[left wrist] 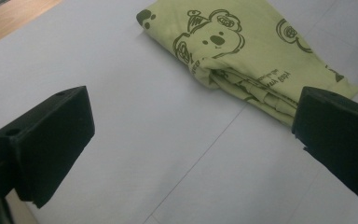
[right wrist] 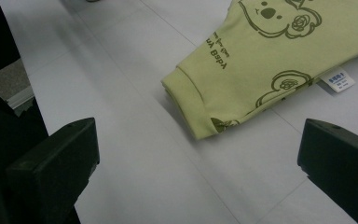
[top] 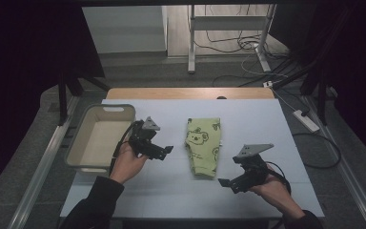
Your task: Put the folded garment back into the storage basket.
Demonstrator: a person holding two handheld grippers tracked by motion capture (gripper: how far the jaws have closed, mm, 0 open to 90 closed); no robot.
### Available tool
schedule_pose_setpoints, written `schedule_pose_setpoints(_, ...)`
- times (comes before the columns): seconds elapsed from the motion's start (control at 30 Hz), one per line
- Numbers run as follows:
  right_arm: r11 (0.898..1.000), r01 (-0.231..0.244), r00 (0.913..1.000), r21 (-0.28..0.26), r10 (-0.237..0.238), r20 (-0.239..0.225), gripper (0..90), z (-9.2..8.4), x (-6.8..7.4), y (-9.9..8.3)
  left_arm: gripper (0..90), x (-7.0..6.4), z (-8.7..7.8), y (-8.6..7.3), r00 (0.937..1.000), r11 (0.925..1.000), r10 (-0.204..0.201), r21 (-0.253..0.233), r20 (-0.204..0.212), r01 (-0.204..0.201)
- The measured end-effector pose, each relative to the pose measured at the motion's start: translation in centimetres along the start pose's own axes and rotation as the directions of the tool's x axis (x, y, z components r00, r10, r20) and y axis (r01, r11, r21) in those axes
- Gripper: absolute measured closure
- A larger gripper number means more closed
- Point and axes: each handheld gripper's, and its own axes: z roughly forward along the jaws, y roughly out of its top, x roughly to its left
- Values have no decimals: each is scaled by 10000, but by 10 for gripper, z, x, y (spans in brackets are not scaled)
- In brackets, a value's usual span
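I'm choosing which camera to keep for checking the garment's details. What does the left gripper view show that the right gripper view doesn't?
The left gripper view has the folded light-green koala-print garment with its bunched layered edge, a koala face and a strip of wooden table edge. The right gripper view has a ribbed cuff end, a small white sewn-in label and a strip of grey floor. Both show the garment lying on the white table cover, apart from two open black jaws.
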Motion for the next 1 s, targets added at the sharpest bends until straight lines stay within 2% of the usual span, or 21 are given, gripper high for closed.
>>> schedule_pose_setpoints(0.23,9994,-115,9999,326,117,-64,0,6,1,2,0,2,8,8,10000,10000,-29,19,90,29)
schedule_pose_setpoints(0.47,9991,-268,9994,316,275,-220,0,8,0,5,0,0,15,17,9999,10000,88,30,129,-89)
schedule_pose_setpoints(0.73,9979,-318,9991,559,333,-257,0,12,0,8,0,-1,27,27,9993,9995,306,81,234,-308)
schedule_pose_setpoints(1.0,9976,-292,9991,631,311,-288,0,15,-1,11,0,1,37,36,9990,9996,270,43,359,-271)
